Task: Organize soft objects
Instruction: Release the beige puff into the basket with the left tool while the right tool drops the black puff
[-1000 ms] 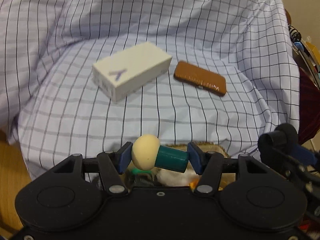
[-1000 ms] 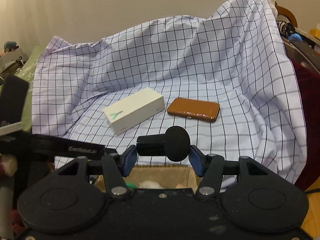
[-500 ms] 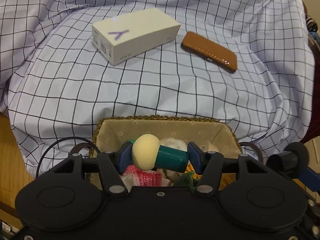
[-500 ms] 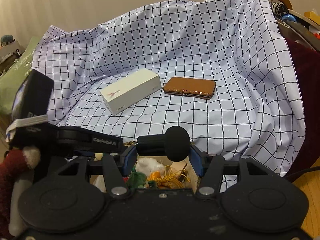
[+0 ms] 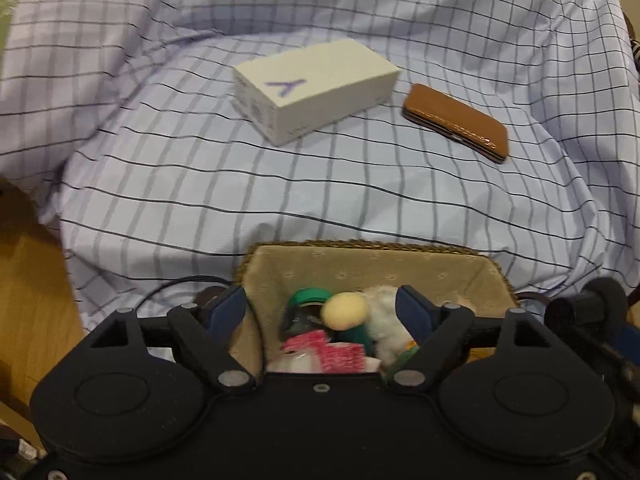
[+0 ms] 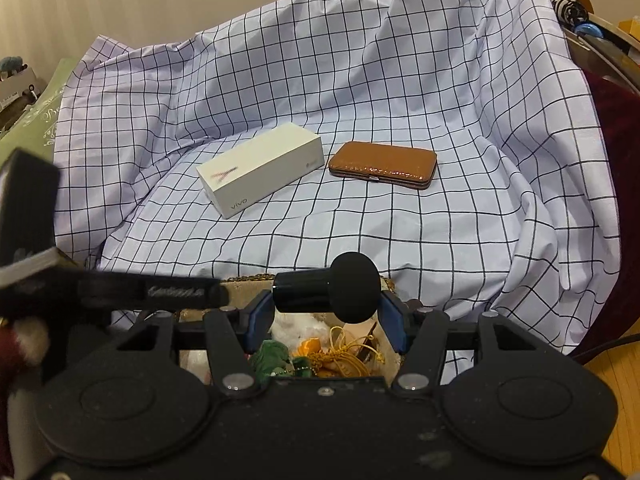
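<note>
We see soft, even indoor light in both views, with faint shadows in the folds of the checked cloth (image 6: 400, 100). Its grid lines smear in the left wrist view, and fisheye bending curves them near the edges.

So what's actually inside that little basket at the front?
The basket holds a cream-and-green mushroom toy, a white fluffy toy, something pink knitted and yellow cord. Anything beneath them is covered, partly by the left tool.
</note>
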